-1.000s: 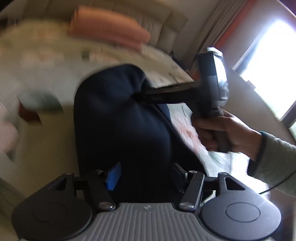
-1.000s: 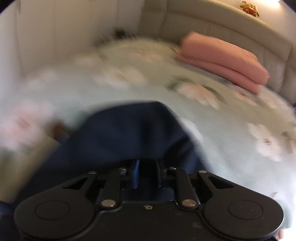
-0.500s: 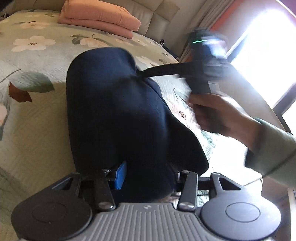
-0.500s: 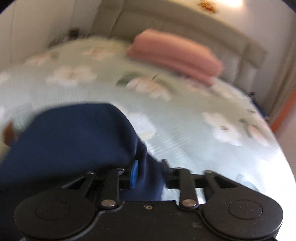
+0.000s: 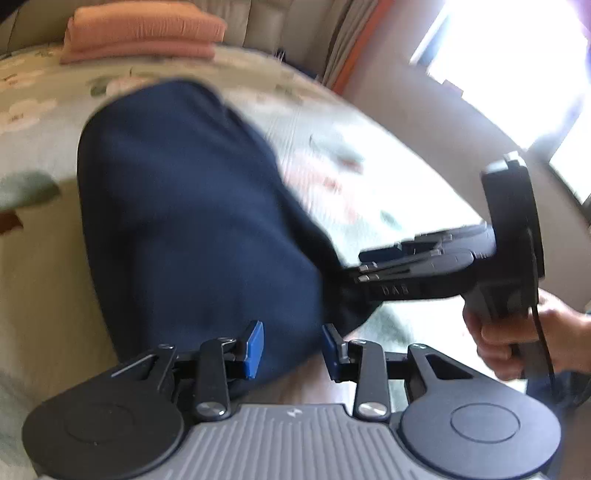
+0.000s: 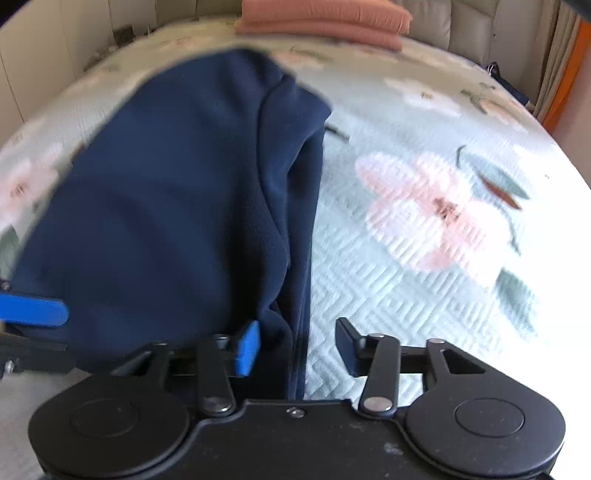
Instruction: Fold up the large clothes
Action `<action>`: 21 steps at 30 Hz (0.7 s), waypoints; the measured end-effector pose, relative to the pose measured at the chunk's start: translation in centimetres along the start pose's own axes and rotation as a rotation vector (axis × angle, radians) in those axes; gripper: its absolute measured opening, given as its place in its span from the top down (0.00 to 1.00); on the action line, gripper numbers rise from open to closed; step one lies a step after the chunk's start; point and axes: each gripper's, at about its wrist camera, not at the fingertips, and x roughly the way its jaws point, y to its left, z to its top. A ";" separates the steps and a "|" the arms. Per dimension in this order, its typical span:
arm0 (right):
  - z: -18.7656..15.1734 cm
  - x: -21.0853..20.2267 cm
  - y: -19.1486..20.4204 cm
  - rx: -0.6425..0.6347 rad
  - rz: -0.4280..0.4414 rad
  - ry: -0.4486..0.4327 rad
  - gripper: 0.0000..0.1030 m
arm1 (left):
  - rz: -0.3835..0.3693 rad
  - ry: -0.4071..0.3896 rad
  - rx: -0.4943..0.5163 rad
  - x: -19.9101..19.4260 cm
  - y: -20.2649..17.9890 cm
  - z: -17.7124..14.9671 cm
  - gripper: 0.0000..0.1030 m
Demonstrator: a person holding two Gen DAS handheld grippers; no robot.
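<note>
Navy garment (image 5: 192,221) between both claws — left (image 5: 291,349) closing, right (image 6: 297,347) opening.

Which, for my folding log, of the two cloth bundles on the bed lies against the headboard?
The folded pink blanket, up by the padded headboard; the navy garment lies much nearer the camera.

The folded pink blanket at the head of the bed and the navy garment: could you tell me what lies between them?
Only bare floral bedspread lies between the pink blanket and the navy garment; the right wrist view shows it best.
</note>
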 end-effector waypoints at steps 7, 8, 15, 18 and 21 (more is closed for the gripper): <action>8.7 -0.4 0.0 0.029 0.146 -0.253 0.68 | 0.039 -0.011 -0.066 1.2 2.4 2.0 0.71; 10.1 0.9 0.5 0.032 0.171 -0.246 0.80 | 0.024 0.024 -0.082 2.3 3.0 1.5 0.78; 14.2 11.4 4.3 -0.068 -0.018 -0.205 1.00 | -0.019 0.030 -0.157 4.2 3.8 0.5 0.87; 14.9 11.4 3.3 -0.016 -0.115 -0.212 1.00 | -0.026 0.042 -0.156 4.2 4.0 0.4 0.89; 16.6 8.9 0.9 0.103 -0.047 -0.289 0.85 | -0.061 0.031 -0.207 4.2 5.2 0.2 0.89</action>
